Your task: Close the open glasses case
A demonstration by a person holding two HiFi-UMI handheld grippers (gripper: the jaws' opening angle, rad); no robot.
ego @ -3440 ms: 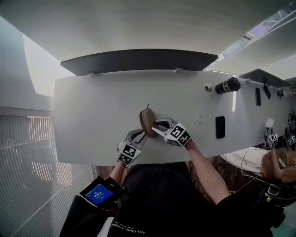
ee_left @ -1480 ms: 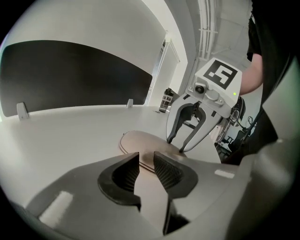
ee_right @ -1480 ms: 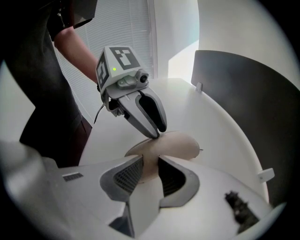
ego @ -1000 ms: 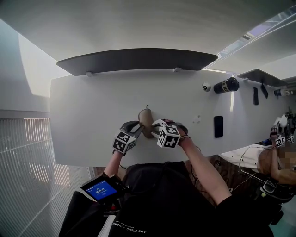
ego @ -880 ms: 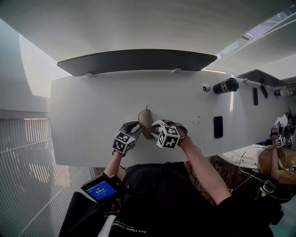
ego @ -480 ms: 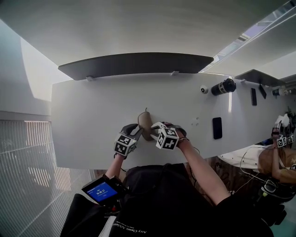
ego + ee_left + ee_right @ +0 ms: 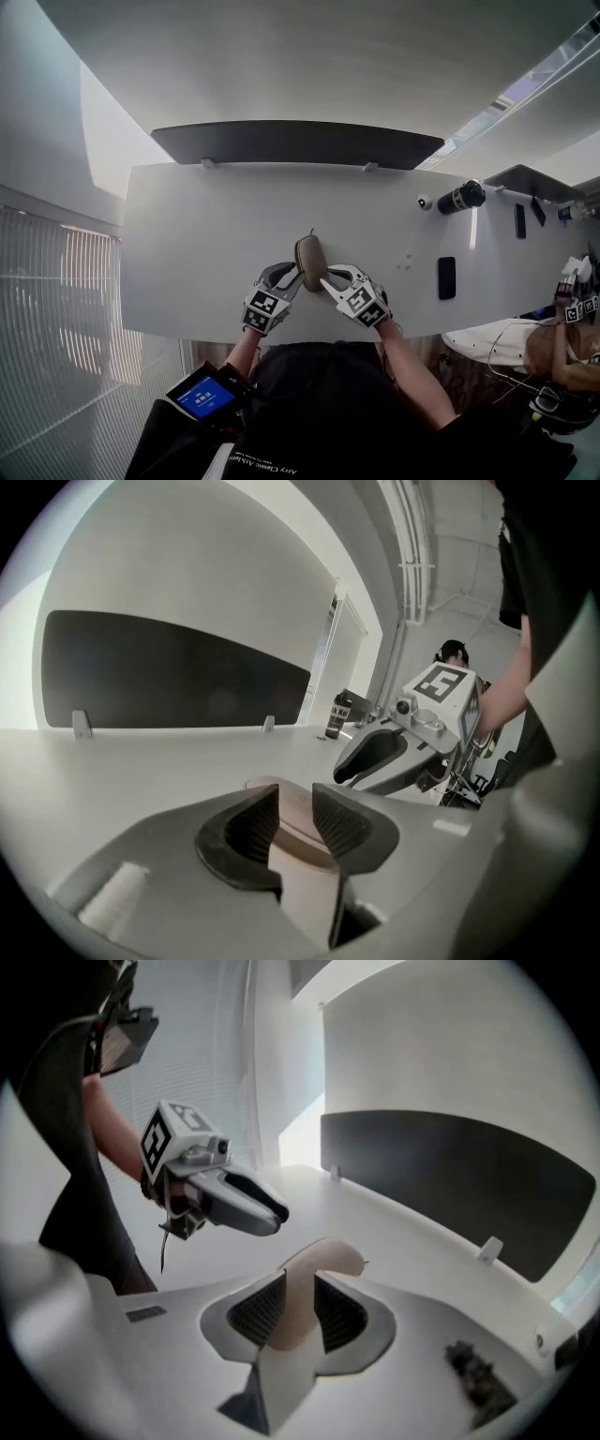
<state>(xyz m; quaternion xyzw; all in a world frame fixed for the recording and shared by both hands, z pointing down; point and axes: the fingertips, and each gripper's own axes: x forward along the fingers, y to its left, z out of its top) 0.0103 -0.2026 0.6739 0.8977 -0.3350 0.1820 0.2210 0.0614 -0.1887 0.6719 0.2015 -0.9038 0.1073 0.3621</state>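
**Grip.** We find the right tongs [image 7: 330, 278] closed on the near edge of the glasses case [image 7: 309, 261], with both pads pressing on it. The left tongs [image 7: 287, 277] stands wide apart, its jaws having just eased in slightly from their widest. The case lies just beyond its tips and neither pad touches it.

**Position.** The case sits between the two tongs. It looks closed, though we cannot confirm the catch.

**Risk, in our judgement.** A one-sided hold on a rounded shell may slip or twist. The case could then skid on the smooth table [image 7: 187, 244] or spring open, and the left tongs gives no support.

**Surroundings.**
- The surface is white.
- A phone [image 7: 447, 277] and a bottle [image 7: 459, 198] lie well right of the right tongs.
- A dark panel [image 7: 291, 142] stands beyond both tongs.
- Blinds [image 7: 56, 309] hang to the left.
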